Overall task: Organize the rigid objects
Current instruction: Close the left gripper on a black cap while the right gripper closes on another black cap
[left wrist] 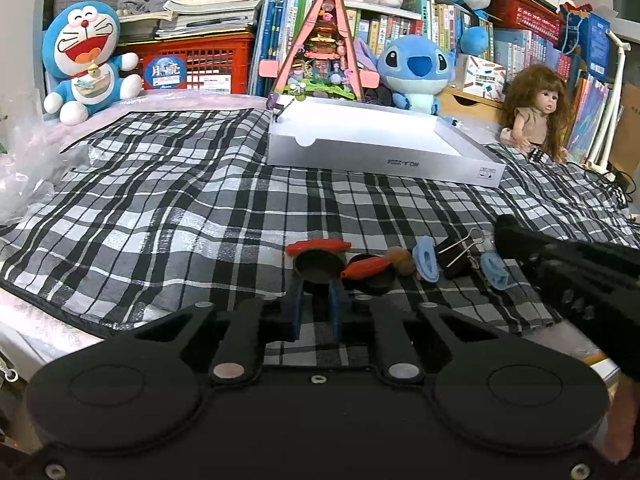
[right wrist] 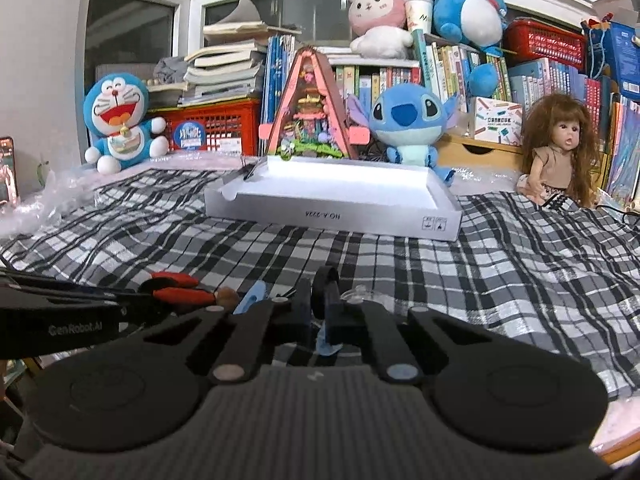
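The left gripper (left wrist: 316,280) pinches a small black pan (left wrist: 319,266) between its blue fingers (left wrist: 294,304), near the front edge of the plaid cloth (left wrist: 180,208). Beside it lie a second pan (left wrist: 374,276) with an orange handle (left wrist: 366,267), another orange handle (left wrist: 318,246), a brown nut (left wrist: 402,261), two blue pieces (left wrist: 426,259), (left wrist: 494,270) and a black binder clip (left wrist: 456,256), all in a loose row.

The right gripper (right wrist: 320,300) has its fingers (right wrist: 302,300) pressed close on a black ring (right wrist: 325,288); what exactly that ring belongs to cannot be told. A blue piece (right wrist: 250,298) sits just left of it.

A white tray (left wrist: 380,160) lies further back, toward the cloth's far edge, with a small clip (left wrist: 280,112) on its far left corner. Behind it stand a Doraemon plush (left wrist: 86,60), a Stitch plush (left wrist: 412,68) and a doll (left wrist: 536,112).
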`<control>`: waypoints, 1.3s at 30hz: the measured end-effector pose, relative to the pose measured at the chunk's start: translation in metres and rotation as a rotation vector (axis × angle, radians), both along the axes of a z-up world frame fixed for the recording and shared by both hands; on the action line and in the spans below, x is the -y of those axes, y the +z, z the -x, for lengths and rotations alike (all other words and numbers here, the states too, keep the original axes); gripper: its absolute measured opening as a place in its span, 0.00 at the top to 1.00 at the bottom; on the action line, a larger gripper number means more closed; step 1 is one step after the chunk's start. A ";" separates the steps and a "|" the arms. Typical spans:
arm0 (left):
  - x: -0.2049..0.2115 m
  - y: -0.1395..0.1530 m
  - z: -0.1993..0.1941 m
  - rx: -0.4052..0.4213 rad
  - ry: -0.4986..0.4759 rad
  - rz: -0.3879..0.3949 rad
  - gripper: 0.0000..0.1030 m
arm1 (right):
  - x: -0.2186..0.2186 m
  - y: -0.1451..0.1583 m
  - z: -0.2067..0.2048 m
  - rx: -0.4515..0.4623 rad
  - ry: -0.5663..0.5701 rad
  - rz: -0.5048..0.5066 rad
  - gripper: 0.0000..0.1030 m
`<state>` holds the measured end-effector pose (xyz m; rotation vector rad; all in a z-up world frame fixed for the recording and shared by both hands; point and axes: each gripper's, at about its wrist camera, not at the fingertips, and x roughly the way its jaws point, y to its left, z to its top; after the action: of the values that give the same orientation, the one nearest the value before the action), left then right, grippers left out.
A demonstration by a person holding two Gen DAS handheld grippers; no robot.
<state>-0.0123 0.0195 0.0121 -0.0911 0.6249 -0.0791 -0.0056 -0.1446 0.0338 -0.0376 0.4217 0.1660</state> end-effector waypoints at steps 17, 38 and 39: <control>-0.004 0.000 -0.001 0.002 0.030 -0.005 0.86 | -0.020 -0.016 0.025 -0.062 0.184 0.022 0.74; 0.008 -0.006 -0.012 0.039 -0.019 -0.049 0.73 | -0.014 -0.024 0.008 -0.079 0.109 -0.036 0.64; 0.009 -0.007 -0.013 0.046 -0.019 -0.057 0.72 | -0.014 -0.024 0.008 -0.079 0.107 -0.039 0.64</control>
<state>0.0010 0.0106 0.0055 -0.0281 0.5819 -0.0819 -0.0132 -0.1311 0.0101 -0.0151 0.4950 0.2821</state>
